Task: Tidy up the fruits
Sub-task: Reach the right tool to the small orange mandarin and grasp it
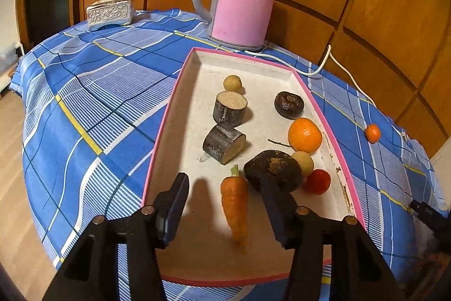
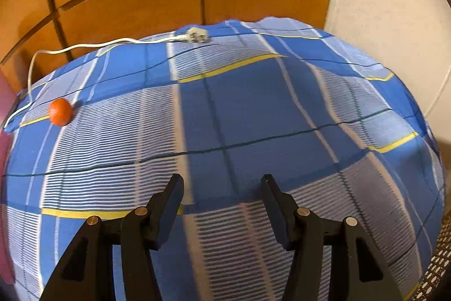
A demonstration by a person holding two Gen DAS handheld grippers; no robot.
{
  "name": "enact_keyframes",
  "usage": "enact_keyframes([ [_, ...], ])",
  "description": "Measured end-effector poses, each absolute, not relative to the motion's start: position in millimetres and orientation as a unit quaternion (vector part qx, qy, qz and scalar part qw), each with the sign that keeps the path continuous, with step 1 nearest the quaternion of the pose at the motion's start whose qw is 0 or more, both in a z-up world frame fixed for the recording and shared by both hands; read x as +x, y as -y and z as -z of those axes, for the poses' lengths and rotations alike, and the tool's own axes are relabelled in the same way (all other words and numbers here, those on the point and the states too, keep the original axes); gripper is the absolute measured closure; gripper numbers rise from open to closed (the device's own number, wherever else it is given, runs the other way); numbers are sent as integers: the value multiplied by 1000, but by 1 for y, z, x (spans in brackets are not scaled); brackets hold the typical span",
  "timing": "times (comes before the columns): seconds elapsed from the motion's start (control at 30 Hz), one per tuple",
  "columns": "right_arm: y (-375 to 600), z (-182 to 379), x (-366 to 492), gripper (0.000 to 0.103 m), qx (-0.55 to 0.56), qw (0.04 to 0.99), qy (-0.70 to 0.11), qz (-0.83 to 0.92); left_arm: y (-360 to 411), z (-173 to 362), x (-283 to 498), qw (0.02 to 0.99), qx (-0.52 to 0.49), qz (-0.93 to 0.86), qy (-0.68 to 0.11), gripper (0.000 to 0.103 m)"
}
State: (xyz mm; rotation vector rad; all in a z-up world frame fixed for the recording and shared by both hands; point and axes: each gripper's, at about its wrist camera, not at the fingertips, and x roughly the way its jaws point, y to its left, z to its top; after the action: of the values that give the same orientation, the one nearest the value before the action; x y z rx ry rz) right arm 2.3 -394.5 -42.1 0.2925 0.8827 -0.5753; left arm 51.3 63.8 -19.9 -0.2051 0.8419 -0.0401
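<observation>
One tangerine (image 2: pixel 60 112) sat outside your tray (image 1: pixel 180 75).
Your left gripper (image 1: pixel 225 182) gaped around the carrot (image 1: pixel 234 205), your right gripper (image 2: pixel 222 185) gaped empty; a nudge could have rolled it.

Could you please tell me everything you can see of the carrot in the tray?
The carrot is small, stubby and orange, with a short green stub of stalk at its top. It lies flat on the white floor of the pink-rimmed tray, stalk end pointing away from the camera and tapered tip toward it. It sits between the open fingers of the left hand-held gripper, touching neither. Its stalk end lies close beside a dark round root; contact is unclear.
</observation>
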Motion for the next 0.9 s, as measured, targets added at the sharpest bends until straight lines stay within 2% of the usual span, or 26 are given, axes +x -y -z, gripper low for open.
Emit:
enact_keyframes([
  [0.23, 372, 43, 25, 45, 136, 866, -430, 218, -63, 20, 50, 908, -96, 16, -408, 43],
  [0.9, 336, 37, 81, 46, 153, 876, -449, 82, -65, 21, 51, 907, -95, 11, -411, 38],
])
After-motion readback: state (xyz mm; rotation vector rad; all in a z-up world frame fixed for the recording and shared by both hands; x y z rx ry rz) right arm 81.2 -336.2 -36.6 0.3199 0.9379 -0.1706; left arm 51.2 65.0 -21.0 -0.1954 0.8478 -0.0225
